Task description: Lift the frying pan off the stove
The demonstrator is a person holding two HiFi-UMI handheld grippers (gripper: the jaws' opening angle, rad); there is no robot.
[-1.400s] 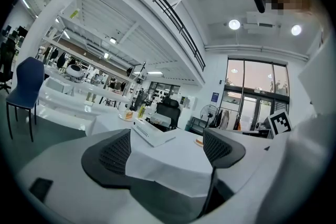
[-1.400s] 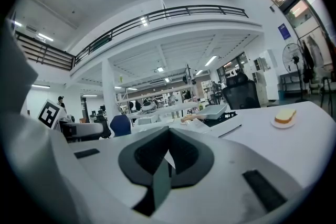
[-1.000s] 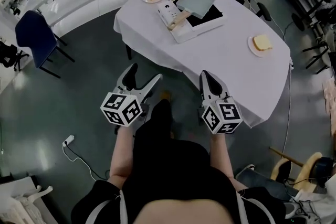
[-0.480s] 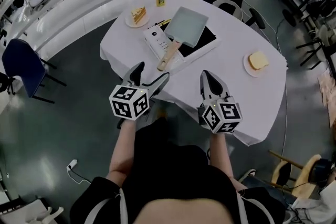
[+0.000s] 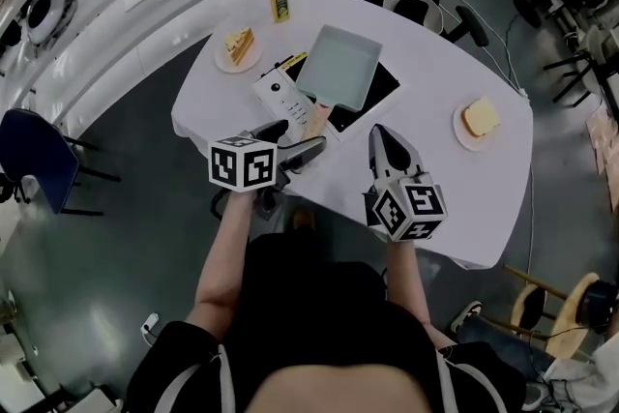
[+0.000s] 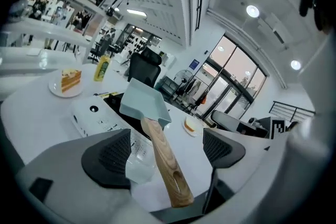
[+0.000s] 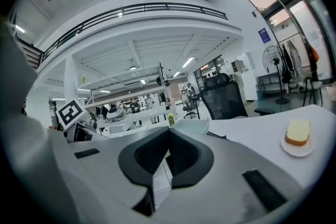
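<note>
The left gripper (image 6: 167, 152), jaws wide, straddles the wooden handle (image 6: 173, 181) of the frying pan (image 6: 142, 105) on the stove (image 5: 382, 90) just ahead, a stiff, probably front-heavy thing to clamp firmly mid-handle; the right gripper (image 7: 169, 157) is closed on nothing.

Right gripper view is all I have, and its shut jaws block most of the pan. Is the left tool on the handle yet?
Observer: Not yet. The left tool is open, with the wooden handle between its jaws and neither pad touching it.
Operator: Pan on the stove?
Observer: Yes, the frying pan sits on the black stove.
Operator: Anything close on the left?
Observer: A cake slice on a plate, apart from the frying pan.
</note>
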